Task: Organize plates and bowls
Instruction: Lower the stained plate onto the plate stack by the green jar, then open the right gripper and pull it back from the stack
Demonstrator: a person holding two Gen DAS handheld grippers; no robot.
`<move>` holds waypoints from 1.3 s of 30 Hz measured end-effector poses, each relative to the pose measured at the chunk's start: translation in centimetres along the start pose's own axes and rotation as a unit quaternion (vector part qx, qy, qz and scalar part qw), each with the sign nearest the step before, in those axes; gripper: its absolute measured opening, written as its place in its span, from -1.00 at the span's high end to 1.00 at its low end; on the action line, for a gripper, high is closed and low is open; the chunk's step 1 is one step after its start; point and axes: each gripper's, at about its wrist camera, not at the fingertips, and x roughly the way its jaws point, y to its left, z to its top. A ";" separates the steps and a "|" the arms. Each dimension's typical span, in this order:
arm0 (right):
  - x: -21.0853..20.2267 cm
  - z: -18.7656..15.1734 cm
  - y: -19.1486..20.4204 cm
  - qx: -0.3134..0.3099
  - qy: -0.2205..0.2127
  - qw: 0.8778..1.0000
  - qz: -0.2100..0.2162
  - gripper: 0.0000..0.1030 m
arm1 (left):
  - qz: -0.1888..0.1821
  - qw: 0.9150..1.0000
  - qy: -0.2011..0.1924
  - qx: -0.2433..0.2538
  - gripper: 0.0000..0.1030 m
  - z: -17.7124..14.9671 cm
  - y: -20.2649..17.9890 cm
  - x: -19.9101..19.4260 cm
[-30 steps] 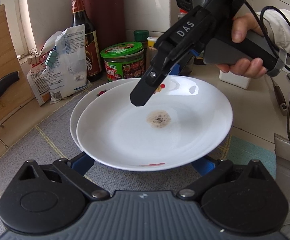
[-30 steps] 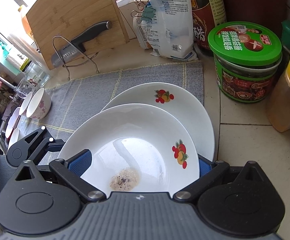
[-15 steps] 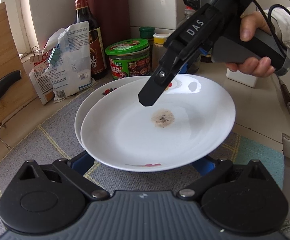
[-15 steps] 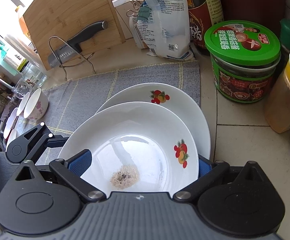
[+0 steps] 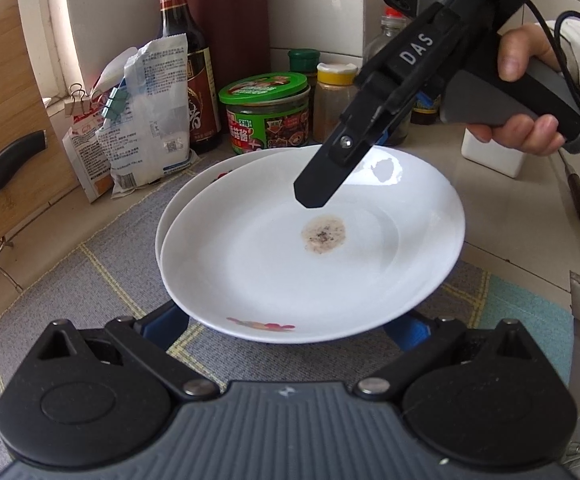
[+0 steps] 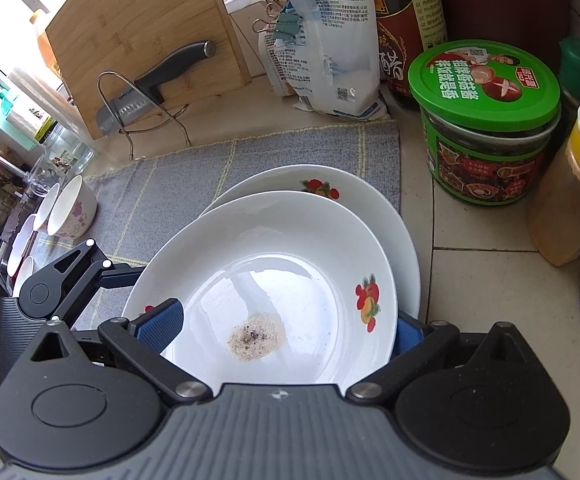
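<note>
White top plate (image 5: 274, 264) sits between both tongs, over another plate (image 6: 369, 196).

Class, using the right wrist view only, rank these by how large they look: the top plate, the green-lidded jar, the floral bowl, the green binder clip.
1. top plate, though nearness to the camera inflates it
2. green-lidded jar
3. floral bowl, which lies farther off, so its true size is unsure
4. green binder clip

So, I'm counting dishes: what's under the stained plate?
A second white plate with a fruit print shows beneath the stained plate; anything further below is covered.
</note>
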 end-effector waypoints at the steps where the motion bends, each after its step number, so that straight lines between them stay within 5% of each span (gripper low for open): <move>1: -0.1 0.0 0.0 0.000 0.000 1.000 0.000 -1.00 | -0.001 1.000 0.000 -0.001 -0.98 0.0 0.1 0.0; 39: -1.5 -1.8 1.9 -0.015 -0.003 0.999 -0.047 -1.00 | -0.012 0.999 -0.032 0.029 -0.98 0.4 -0.4 -0.2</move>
